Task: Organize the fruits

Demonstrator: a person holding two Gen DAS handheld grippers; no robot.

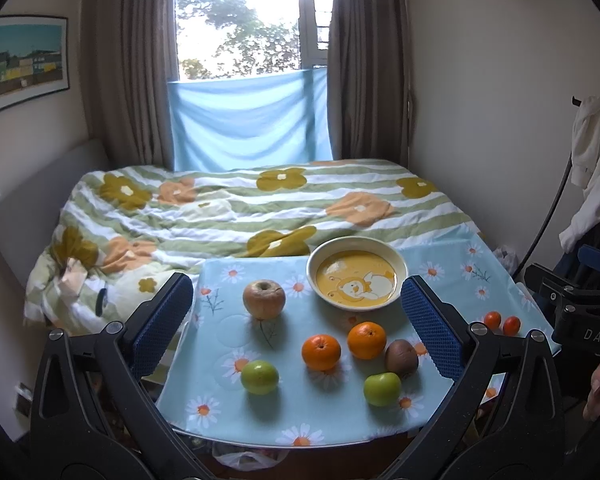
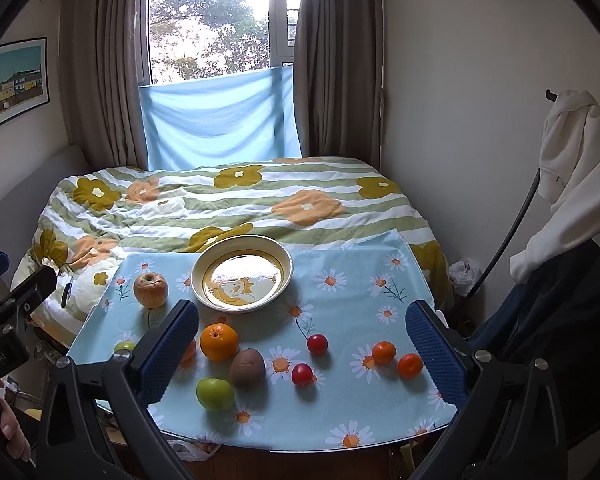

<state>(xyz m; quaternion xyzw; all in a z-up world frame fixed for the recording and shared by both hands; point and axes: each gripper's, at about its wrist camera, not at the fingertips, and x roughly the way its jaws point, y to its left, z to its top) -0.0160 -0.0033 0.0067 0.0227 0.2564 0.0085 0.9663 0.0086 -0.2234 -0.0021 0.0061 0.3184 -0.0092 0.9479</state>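
glossy ceramic-looking bowl point(image 2: 242, 272), glare across its glaze. table cover point(image 2: 340, 292) smooth with slight sheen, looks like wipeable plastic sheet. gripper pads point(image 1: 162, 318) blue, knobbly rubbery texture; arms matt black plastic. apple point(image 1: 264, 299) dull, wrinkled skin. kiwi point(image 2: 247, 368) matt, fuzzy. oranges point(image 1: 366, 340) pitted, green fruits point(image 1: 260, 377) smooth, shiny. quilt point(image 1: 220, 208) soft matt cloth.

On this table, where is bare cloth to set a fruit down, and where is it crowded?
Bare cloth lies right of the bowl, behind the two small oranges, out to the table's far right corner. A smaller patch lies between the apple and the left green fruit. It is crowded around the kiwi, the large orange and the red fruits.
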